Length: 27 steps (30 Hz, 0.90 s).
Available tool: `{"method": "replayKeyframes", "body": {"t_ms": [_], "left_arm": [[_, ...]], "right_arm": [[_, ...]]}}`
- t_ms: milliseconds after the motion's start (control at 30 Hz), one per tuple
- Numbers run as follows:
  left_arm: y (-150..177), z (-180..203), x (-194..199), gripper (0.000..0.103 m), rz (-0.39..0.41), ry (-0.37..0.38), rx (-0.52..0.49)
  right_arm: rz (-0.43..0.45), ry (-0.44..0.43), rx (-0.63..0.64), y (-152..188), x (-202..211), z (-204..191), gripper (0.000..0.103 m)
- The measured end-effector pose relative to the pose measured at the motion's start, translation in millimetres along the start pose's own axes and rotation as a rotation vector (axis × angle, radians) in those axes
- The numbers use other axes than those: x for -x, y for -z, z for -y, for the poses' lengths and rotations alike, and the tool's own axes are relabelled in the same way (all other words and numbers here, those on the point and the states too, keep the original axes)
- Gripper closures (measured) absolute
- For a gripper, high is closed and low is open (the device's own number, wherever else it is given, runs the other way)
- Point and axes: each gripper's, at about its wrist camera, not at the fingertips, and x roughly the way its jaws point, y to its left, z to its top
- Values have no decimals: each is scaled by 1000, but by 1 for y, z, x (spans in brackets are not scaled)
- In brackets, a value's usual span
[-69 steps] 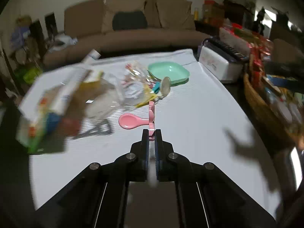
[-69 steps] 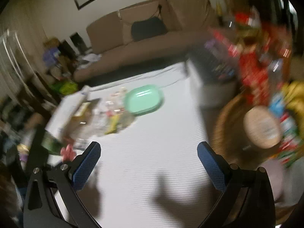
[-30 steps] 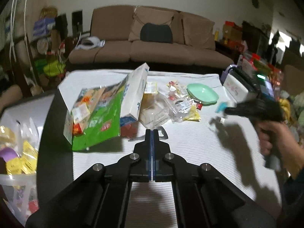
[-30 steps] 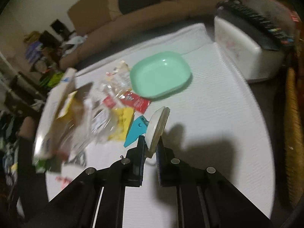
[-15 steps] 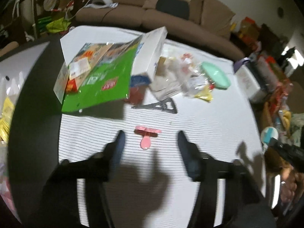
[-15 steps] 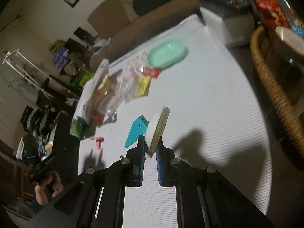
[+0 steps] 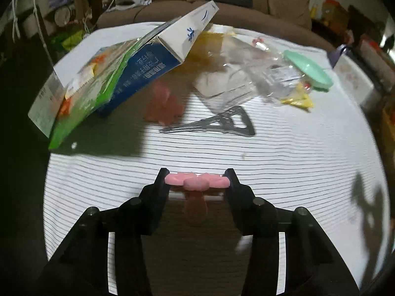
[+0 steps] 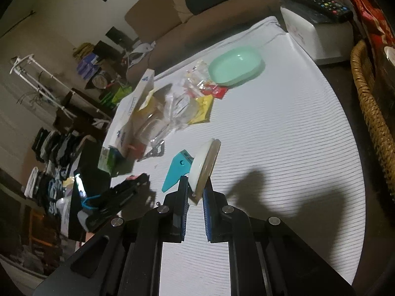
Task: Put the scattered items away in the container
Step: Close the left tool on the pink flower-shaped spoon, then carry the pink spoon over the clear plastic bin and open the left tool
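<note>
A pink spoon [image 7: 196,185] lies on the striped white cloth, its cross-bar spanning the gap of my left gripper [image 7: 197,181]. The jaws are closing and both fingertips touch the bar's ends. In the right wrist view the left gripper [image 8: 138,180] sits low at the table's left edge, with a bit of pink at its tip. My right gripper [image 8: 196,190] is shut on a round cream disc [image 8: 205,162] with a teal tab [image 8: 176,170], held above the cloth. A mint-green dish [image 8: 235,65] stands at the far side of the table.
A blue-and-white carton and a green packet [image 7: 118,74] lean at the left. Clear bags [image 7: 246,79], a yellow wrapper [image 7: 296,101] and a metal tower-shaped opener [image 7: 217,124] lie mid-table. A wicker basket [image 8: 370,103] and a white box with a remote [image 8: 318,32] stand to the right.
My left gripper went from shut to wide open, sank to the cloth, and now closes around the pink spoon. My right gripper drew back from the dish, still gripping the disc.
</note>
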Motion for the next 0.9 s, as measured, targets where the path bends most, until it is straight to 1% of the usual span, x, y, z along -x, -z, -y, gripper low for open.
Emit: {"method": "replayKeyframes", "body": {"t_ms": [67, 100, 233, 367, 467, 533, 600, 667, 733, 800, 900], "left_arm": [[0, 4, 8, 61, 3, 12, 19], [-5, 4, 16, 61, 14, 23, 18], [-19, 12, 50, 61, 84, 16, -7], [-33, 11, 97, 61, 172, 2, -41], [-38, 2, 139, 61, 279, -45, -54], [-39, -7, 170, 61, 362, -116, -66], [-40, -23, 198, 61, 421, -166, -68], [-44, -42, 217, 61, 450, -167, -48], [-50, -66, 234, 61, 461, -171, -28], [-52, -94, 251, 61, 473, -187, 7], [-50, -138, 273, 61, 491, -221, 67]], "right_arm": [[7, 0, -4, -3, 0, 1, 93], [11, 3, 1, -3, 1, 0, 93], [31, 27, 49, -5, 3, -7, 93], [48, 68, 116, -2, 3, -16, 93], [45, 96, 177, 2, 1, -24, 93], [46, 98, 209, 8, 4, -32, 93], [47, 108, 238, 13, 5, -40, 93], [50, 108, 266, 16, 5, -54, 93], [63, 101, 289, 14, 3, -72, 93], [71, 87, 325, 12, -3, -97, 93], [62, 41, 406, 11, -25, -152, 93]]}}
